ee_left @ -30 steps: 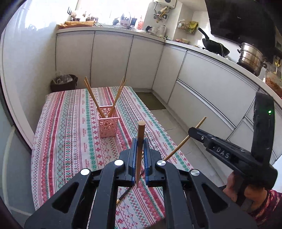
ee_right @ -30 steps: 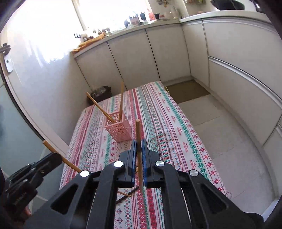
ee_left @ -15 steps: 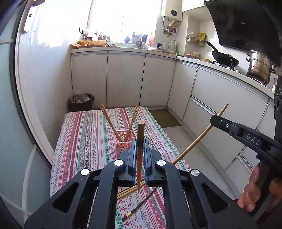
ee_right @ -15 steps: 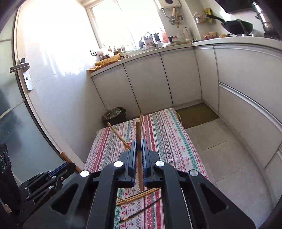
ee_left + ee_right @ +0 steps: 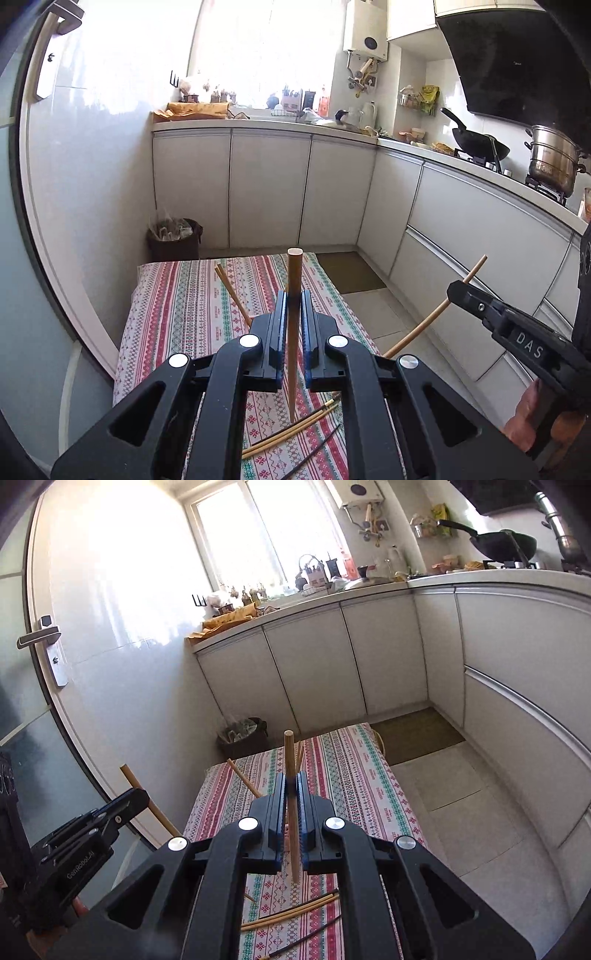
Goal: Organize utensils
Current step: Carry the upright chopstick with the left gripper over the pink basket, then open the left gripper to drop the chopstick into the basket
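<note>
My left gripper (image 5: 293, 297) is shut on a brown chopstick (image 5: 294, 269) that stands upright between its pads, high above the striped tablecloth (image 5: 177, 295). The right gripper (image 5: 291, 779) is shut on a paler chopstick (image 5: 289, 749), also upright. In each view the other gripper shows at the side, shut on its slanting stick: the right gripper (image 5: 453, 291) and the left gripper (image 5: 136, 796). Two yellow chopsticks (image 5: 291, 430) and a dark one (image 5: 317, 450) lie on the near cloth. Chopsticks (image 5: 231, 288) lean up from a holder hidden behind my fingers.
A dark waste bin (image 5: 175, 240) stands beyond the table's far end by the white cabinets (image 5: 269, 188). A brown mat (image 5: 347, 271) lies on the tiled floor to the right. A wok (image 5: 480, 144) and steel pot (image 5: 552, 162) sit on the counter. A door (image 5: 44, 657) is at left.
Both grippers have risen and tilted upward with their chopsticks. The table has slid down in both views, and the pink holder is now hidden behind the fingers.
</note>
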